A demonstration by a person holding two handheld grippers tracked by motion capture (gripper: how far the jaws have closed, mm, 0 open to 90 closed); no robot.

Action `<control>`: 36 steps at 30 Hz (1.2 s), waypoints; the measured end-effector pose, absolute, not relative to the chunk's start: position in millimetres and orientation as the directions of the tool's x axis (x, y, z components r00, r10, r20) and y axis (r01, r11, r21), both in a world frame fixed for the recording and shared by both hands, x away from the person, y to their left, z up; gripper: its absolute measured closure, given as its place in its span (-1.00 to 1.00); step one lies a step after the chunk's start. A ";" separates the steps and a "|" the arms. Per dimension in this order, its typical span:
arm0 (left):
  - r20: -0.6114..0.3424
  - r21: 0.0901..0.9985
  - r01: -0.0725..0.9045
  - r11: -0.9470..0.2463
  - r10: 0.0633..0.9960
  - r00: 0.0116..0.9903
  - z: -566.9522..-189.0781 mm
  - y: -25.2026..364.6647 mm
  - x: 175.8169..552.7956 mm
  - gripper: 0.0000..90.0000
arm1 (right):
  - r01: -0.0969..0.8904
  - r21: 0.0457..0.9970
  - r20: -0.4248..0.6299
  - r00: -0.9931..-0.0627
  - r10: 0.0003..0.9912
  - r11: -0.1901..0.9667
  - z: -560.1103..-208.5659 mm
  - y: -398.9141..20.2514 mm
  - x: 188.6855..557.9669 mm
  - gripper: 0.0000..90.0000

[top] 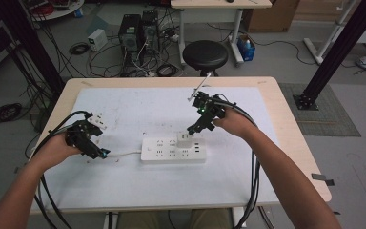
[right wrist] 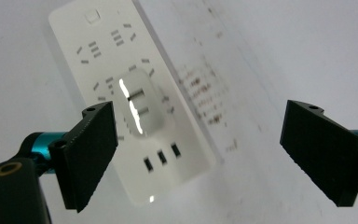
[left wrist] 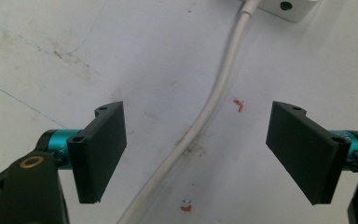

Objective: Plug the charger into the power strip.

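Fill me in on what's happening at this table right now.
A person works at a white-topped table with a gripper in each hand. A white power strip lies in the middle, with a small white plug-in adapter seated in it. The right gripper hovers open just over the adapter, jaws spread, gripping nothing. The left gripper is open too, its jaws straddling the strip's white cord without pinching it.

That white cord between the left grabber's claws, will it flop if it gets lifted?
Probably yes. The white cord lies in a loose curve, so it looks bendy and would likely droop. One end joins the power strip, so pulling may tug that. The left gripper is open around it.
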State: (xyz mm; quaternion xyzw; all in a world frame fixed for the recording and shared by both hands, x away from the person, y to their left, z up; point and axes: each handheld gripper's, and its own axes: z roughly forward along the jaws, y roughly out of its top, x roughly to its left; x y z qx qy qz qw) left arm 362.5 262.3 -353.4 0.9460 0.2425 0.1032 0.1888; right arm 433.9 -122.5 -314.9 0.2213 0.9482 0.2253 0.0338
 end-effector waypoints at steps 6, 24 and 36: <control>0.097 0.418 0.419 -0.806 0.498 0.862 -352.8 259.7 361.4 -0.55 | 0.479 0.432 0.033 -0.855 0.517 0.764 -310.2 -141.2 429.7 -0.99; 0.122 0.420 0.425 -0.802 0.514 0.849 -346.0 250.0 354.0 -0.55 | 0.566 0.503 -0.011 -0.751 0.660 0.653 -303.4 -220.7 378.8 -0.99; 0.166 0.447 0.447 -0.775 0.563 0.810 -343.0 243.6 353.3 -0.55 | 0.576 0.503 -0.022 -0.737 0.675 0.645 -318.9 -249.9 365.1 -0.99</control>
